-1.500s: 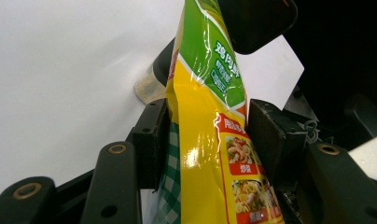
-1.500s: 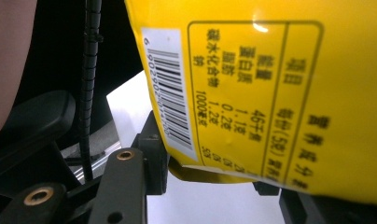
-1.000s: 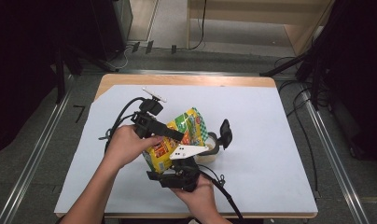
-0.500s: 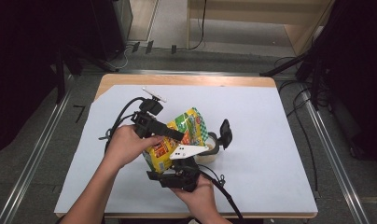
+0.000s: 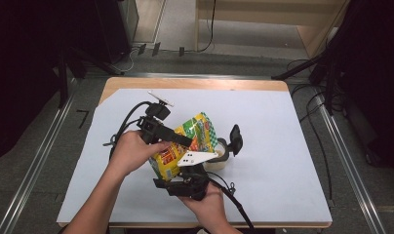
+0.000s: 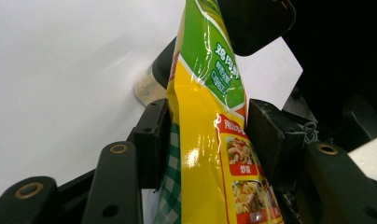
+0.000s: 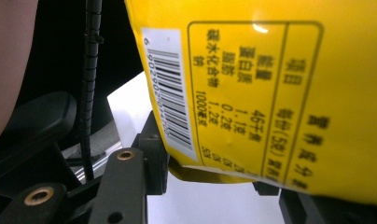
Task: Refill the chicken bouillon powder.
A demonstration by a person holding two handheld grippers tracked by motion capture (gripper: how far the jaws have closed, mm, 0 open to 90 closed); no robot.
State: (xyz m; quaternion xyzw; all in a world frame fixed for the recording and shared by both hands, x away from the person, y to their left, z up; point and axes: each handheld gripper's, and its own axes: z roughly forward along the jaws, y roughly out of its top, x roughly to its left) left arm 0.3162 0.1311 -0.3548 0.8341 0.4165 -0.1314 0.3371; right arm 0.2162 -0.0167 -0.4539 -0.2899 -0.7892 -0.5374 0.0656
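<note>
— Where's the packet?

— The glossy yellow-and-green foil food packet (image 5: 183, 146) is off the white table cover (image 5: 283, 146), near the middle of it, held between my two claws. Printed side with dish photos faces my left claw view (image 6: 210, 140); barcode and nutrition panel face my right one (image 7: 270, 93).

— Left claw?

— My left gripper (image 5: 185, 141) is clamped across the packet's middle, pads pressing both faces (image 6: 203, 140).

— Right?

— My right gripper (image 5: 187, 168) grips the packet's lower edge from below; its pads sit at either side of the bottom seam (image 7: 210, 177).

— Anything nearby?

— A squat pale jar with a black flip lid (image 5: 224, 151), just behind the packet on the cover.
</note>
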